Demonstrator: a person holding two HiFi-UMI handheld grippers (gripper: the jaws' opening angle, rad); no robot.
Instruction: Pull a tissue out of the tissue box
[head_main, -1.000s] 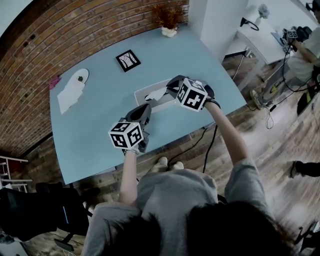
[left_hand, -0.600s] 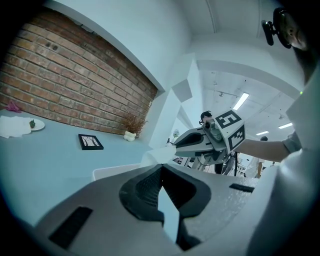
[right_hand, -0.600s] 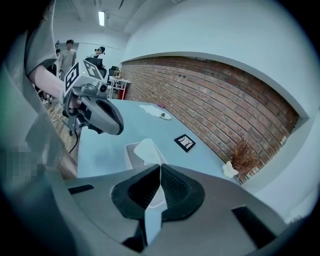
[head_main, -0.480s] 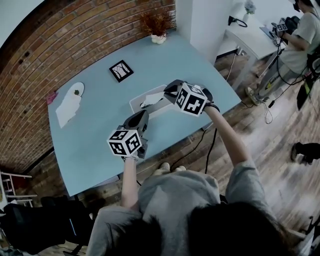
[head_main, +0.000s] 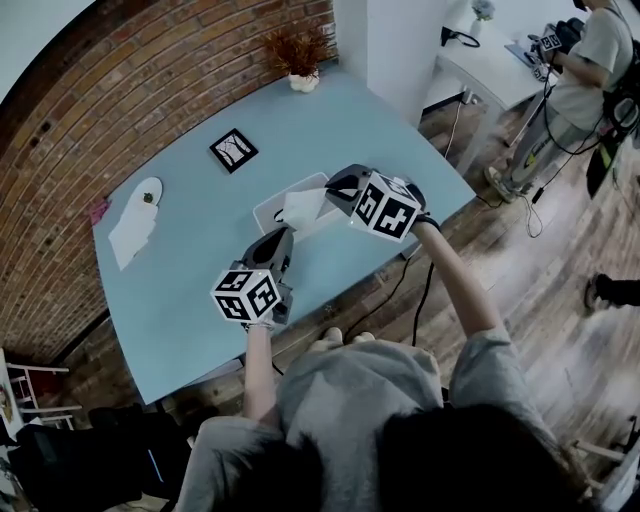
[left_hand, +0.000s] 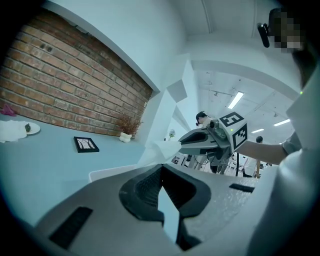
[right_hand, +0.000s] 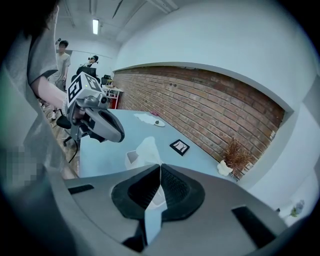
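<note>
The right gripper (head_main: 328, 196), clamped on the white paper tissue (head_main: 302, 207), has lifted over the last second. More tissue now stands out of the white tissue box (head_main: 263, 213) just below its tip, so the pull looks nearly done. The left gripper (head_main: 282, 238), jaws together and empty, sits just beside the box on the pale blue table (head_main: 180, 270).

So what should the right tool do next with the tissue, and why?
Probably lift the right tool a bit higher: it is shut on the tissue, and the tissue's lower end seems tucked in the tissue box.
</note>
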